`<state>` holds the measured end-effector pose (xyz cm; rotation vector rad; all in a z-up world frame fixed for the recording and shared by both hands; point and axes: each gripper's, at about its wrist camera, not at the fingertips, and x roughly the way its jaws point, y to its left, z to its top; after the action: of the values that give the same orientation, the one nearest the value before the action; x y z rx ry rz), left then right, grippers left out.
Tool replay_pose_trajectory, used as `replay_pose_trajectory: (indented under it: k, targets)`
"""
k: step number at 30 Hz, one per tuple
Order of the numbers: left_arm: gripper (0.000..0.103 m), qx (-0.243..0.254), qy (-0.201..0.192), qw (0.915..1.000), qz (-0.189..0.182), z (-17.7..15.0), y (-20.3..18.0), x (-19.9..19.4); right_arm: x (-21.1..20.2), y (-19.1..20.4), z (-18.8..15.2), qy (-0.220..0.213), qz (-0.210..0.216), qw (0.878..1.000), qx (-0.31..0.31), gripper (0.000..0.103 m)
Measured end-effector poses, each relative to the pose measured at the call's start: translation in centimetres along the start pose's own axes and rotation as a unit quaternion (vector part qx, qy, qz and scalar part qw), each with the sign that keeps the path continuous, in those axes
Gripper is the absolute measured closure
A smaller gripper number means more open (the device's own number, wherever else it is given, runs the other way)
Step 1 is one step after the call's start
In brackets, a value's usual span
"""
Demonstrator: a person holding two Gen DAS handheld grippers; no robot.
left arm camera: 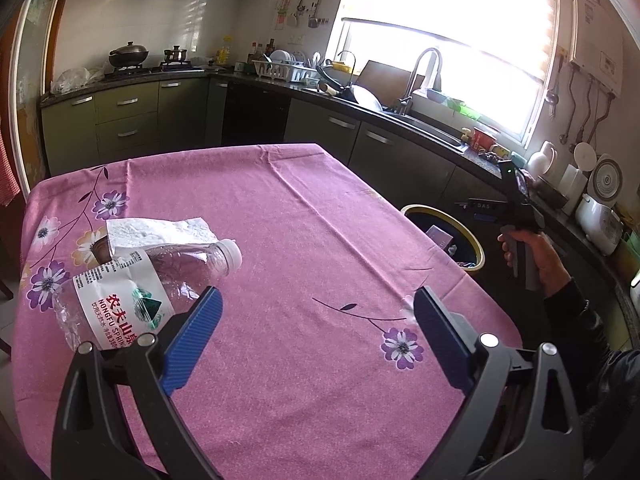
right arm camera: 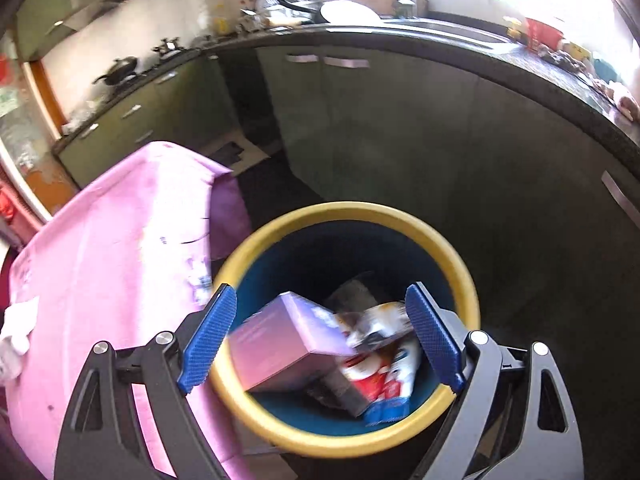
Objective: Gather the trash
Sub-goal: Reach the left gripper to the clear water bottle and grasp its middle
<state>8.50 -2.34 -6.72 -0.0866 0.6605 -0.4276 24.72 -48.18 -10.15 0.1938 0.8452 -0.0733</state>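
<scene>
Tabletop: pink flowered cloth tabletop in a green-cabinet kitchen.
Label: clear crushed plastic bottle reads "NONGFU SPRING".
Fingers: left gripper and right gripper released, empty.

A crushed clear bottle lies on the table beside a crumpled tissue. A purple box and wrappers sit in the yellow-rimmed bin.

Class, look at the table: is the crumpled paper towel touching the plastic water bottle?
Touching. The left wrist view shows the paper towel draped over the water bottle's upper side near its neck, with no gap between them.
</scene>
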Motion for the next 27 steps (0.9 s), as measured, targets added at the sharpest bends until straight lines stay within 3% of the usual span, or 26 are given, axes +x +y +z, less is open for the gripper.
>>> replay_pose_trajectory:
  k: [7,12,16,20,27]
  targets:
    - [0.011,-0.007,0.007,0.9999,0.002,-0.2,3.0,-1.0,-3.3,7.3,-3.3,-0.014,0.059,0.995,-0.075,0.014]
    - [0.011,0.059,0.022,0.9979,0.015,1.0,4.3,-1.0,-4.0,12.0,-5.1,-0.006,0.092,0.989,-0.117,0.014]
    - [0.011,0.106,0.059,0.9925,0.007,2.0,6.0,0.3,-4.0,14.8,-6.4,-0.001,0.099,0.985,-0.142,0.014]
    - [0.011,0.138,0.096,0.9856,-0.014,2.7,8.2,2.0,-3.5,16.0,-7.4,0.010,0.103,0.983,-0.149,0.014]
    - [0.011,0.177,0.147,0.9730,-0.018,2.8,10.6,4.3,-2.2,15.4,-6.9,0.022,0.103,0.984,-0.142,0.014]
